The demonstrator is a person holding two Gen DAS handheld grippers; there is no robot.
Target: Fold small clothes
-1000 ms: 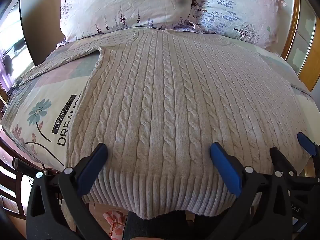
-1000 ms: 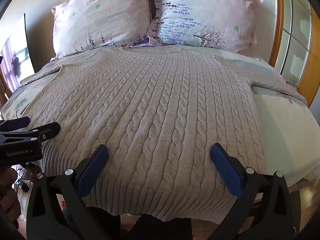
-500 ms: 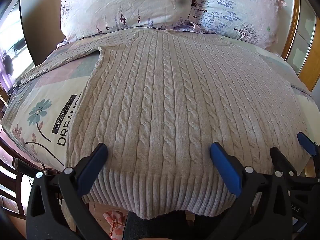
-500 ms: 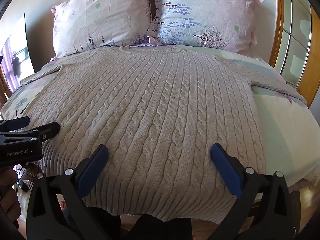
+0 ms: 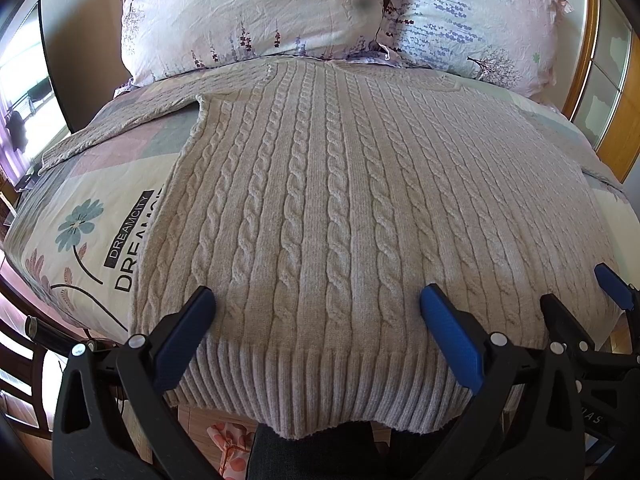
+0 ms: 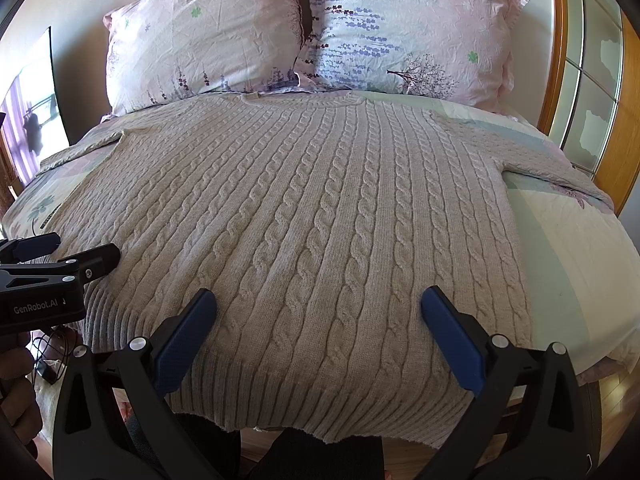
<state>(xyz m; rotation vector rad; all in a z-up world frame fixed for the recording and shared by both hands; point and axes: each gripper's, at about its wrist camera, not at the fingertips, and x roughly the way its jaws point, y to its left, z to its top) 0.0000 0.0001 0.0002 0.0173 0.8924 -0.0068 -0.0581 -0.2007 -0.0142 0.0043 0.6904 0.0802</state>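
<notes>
The left claw (image 5: 316,320) stands wide apart with nothing between its blue pads, poised just above the ribbed hem of the sweater (image 5: 340,208). The right claw (image 6: 318,320) is likewise spread and empty, over the hem toward the sweater's other side; the two sit close beside each other. Whether either set of pads touches the knit I cannot tell.

The sweater lies flat and face up on the bed (image 6: 568,248), neck toward the two pillows (image 6: 208,40), both sleeves stretched out sideways, and the hem hanging a little over the bed's near edge. No fold has been made yet, so the task looks to be at its very start.

The risks, as I judge them:
- The cable knit is thick and loose, so a shallow pinch at the hem may catch only the top layer, and the front would lift away from the back.
- If the two claws grip at uneven heights, the fold line would come out skewed.
- The overhanging hem could drag the sweater toward the floor if it is tugged toward the person.
</notes>
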